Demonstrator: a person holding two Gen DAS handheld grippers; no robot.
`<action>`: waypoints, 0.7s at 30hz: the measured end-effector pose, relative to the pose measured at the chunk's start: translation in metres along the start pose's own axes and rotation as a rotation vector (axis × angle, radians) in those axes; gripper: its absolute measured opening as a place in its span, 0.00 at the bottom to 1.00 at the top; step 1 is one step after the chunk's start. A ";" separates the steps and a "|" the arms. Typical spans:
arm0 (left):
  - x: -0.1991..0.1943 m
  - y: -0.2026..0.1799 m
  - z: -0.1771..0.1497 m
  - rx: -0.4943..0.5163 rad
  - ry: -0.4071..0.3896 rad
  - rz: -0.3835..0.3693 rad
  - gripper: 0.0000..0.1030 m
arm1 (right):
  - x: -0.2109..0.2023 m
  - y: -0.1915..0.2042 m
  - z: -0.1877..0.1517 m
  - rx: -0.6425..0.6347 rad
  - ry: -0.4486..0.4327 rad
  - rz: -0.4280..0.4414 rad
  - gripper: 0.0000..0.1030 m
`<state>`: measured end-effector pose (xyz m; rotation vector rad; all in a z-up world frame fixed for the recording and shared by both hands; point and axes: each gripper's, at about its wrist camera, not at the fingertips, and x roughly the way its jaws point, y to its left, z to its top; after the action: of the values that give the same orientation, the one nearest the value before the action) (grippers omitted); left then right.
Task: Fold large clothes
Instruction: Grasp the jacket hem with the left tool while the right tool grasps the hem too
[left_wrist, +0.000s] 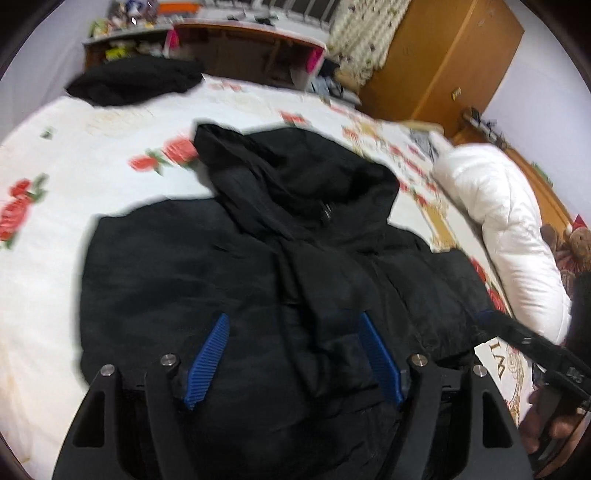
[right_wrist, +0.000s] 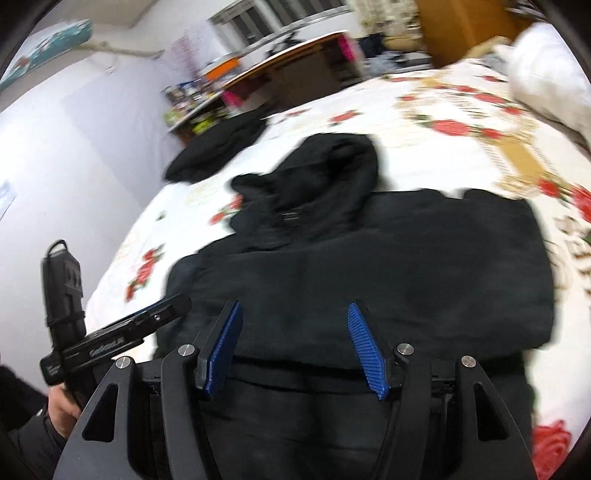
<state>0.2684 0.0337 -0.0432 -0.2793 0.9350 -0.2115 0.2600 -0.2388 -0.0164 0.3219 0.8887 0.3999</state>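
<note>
Both claws, left gripper and right gripper, hang released above the black jacket; pinch its near hem just ahead, then fold evenly toward the hood

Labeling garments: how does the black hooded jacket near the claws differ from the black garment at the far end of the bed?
The black hooded jacket lies spread flat, hood out; the far black garment sits bunched in a heap. The jacket lies mid-bed under both open claws, left and right; the heap lies at the far edge, untouched. Both are black and rest on the floral bedsheet.

Both views close above jacket
</note>
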 end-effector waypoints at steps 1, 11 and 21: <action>0.013 -0.003 0.001 -0.007 0.026 0.001 0.72 | -0.006 -0.012 0.000 0.017 -0.008 -0.026 0.58; -0.006 -0.013 0.005 0.075 -0.047 0.063 0.10 | -0.051 -0.085 0.011 0.100 -0.102 -0.237 0.34; 0.025 0.018 -0.010 0.127 -0.014 0.185 0.11 | 0.043 -0.104 0.001 0.047 0.053 -0.290 0.10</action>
<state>0.2756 0.0416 -0.0735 -0.0762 0.9240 -0.0976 0.3063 -0.3109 -0.0897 0.2216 0.9814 0.1203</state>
